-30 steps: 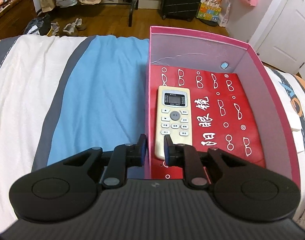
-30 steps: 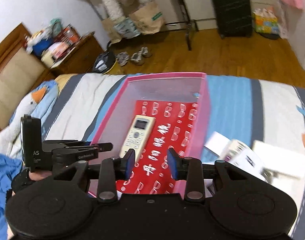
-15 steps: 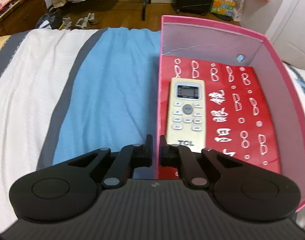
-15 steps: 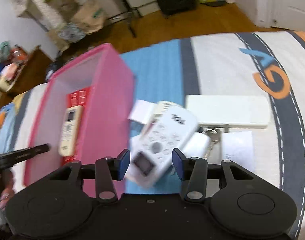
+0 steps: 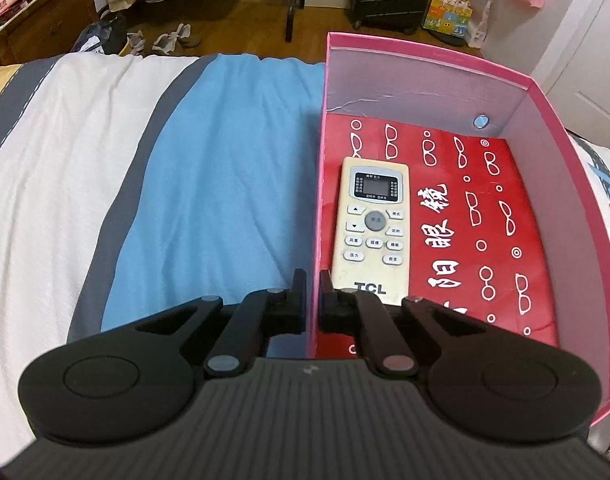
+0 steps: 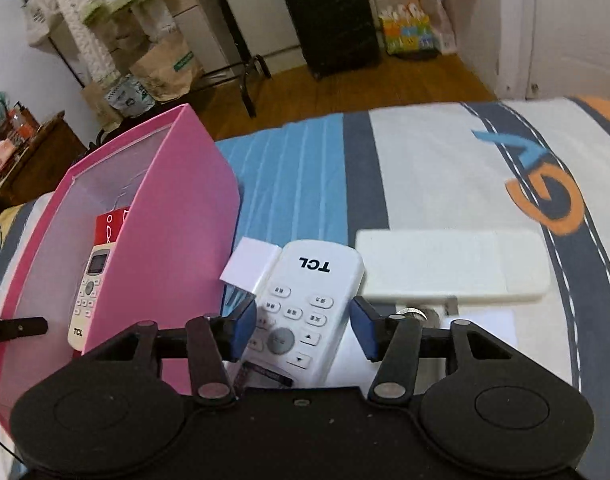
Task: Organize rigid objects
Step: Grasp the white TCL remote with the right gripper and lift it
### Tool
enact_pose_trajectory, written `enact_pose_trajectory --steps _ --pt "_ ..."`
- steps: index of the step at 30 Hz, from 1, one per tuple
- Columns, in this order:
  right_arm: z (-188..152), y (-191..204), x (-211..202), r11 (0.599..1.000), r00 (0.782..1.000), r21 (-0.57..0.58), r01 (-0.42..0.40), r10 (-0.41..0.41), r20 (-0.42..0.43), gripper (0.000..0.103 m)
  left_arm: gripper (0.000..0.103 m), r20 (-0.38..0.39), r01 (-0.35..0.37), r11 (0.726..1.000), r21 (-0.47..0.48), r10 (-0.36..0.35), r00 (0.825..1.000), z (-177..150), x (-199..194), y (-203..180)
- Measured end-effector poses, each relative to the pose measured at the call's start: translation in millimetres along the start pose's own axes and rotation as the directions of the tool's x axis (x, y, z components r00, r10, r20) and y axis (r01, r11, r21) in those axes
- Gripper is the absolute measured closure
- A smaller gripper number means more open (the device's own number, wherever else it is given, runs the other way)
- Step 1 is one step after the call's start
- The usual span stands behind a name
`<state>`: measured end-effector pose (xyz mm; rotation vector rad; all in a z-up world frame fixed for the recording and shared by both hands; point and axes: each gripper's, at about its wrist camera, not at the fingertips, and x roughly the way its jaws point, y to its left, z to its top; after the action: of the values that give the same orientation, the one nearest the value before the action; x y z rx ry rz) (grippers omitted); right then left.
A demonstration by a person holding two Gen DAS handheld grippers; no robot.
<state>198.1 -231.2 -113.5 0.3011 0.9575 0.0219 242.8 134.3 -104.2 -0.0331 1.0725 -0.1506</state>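
Jaws of the left gripper have closed onto the pink box wall, steadying it, while the right gripper, swung over, straddles the white remote wide open, ungrasped.

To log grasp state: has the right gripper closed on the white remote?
No, the right gripper is open, its fingers apart on either side of the white remote.
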Motion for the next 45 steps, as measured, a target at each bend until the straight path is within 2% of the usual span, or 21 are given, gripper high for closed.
enact_pose_trajectory --steps 1,6,8,14,19,21,23,29,34,45 --pt "0.7 2.4 1.6 1.0 1.0 -0.014 0.001 0.0 0.003 0.037 0.099 -0.001 -0.001 1.0 0.0 0.001 1.0 0.1 0.6 -0.2" --pt "-3.1 16.3 7.2 0.991 0.998 -0.122 0.056 -0.054 0.021 0.035 0.098 -0.002 0.006 1.0 -0.006 -0.006 1.0 1.0 1.6 1.4" --pt "-5.7 20.8 8.4 0.982 0.996 -0.167 0.088 -0.085 0.03 0.03 0.098 -0.003 0.005 1.0 -0.006 -0.005 1.0 0.9 2.1 1.6" --pt "-8.3 17.9 -0.1 0.979 0.996 -0.183 0.09 -0.089 0.015 0.029 0.098 -0.003 0.0 1.0 -0.004 0.0 1.0 0.1 2.8 0.7" --pt "-14.9 21.0 -5.7 0.97 0.998 -0.237 0.05 -0.055 -0.016 0.027 0.098 -0.002 -0.001 1.0 -0.008 0.001 1.0 -0.4 2.5 0.5" --pt "-14.8 26.2 0.6 0.957 0.997 -0.28 0.073 -0.074 0.008 0.027 0.098 -0.002 -0.001 1.0 -0.007 0.001 1.0 -0.4 2.4 0.2" --pt "-13.4 27.1 8.7 0.95 0.995 -0.294 0.1 -0.099 0.016 0.032 0.098 -0.004 0.002 1.0 -0.012 -0.002 1.0 -0.2 2.4 0.6" --pt "-16.6 18.3 -7.3 0.966 0.996 -0.246 0.084 -0.072 0.06 0.036 0.098 -0.006 0.008 1.0 -0.023 -0.008 1.0 -0.2 2.8 3.0" --pt "-18.7 13.6 -27.7 0.98 0.996 -0.195 0.035 -0.018 0.087 0.037 0.098 -0.003 0.009 1.0 -0.029 -0.009 1.0 -0.2 1.7 3.3" --pt "-27.1 21.3 -61.8 0.975 0.978 -0.219 -0.039 0.083 0.192 0.04 0.099 -0.004 0.011 0.999 -0.04 -0.011 1.0 -2.0 0.9 3.1"
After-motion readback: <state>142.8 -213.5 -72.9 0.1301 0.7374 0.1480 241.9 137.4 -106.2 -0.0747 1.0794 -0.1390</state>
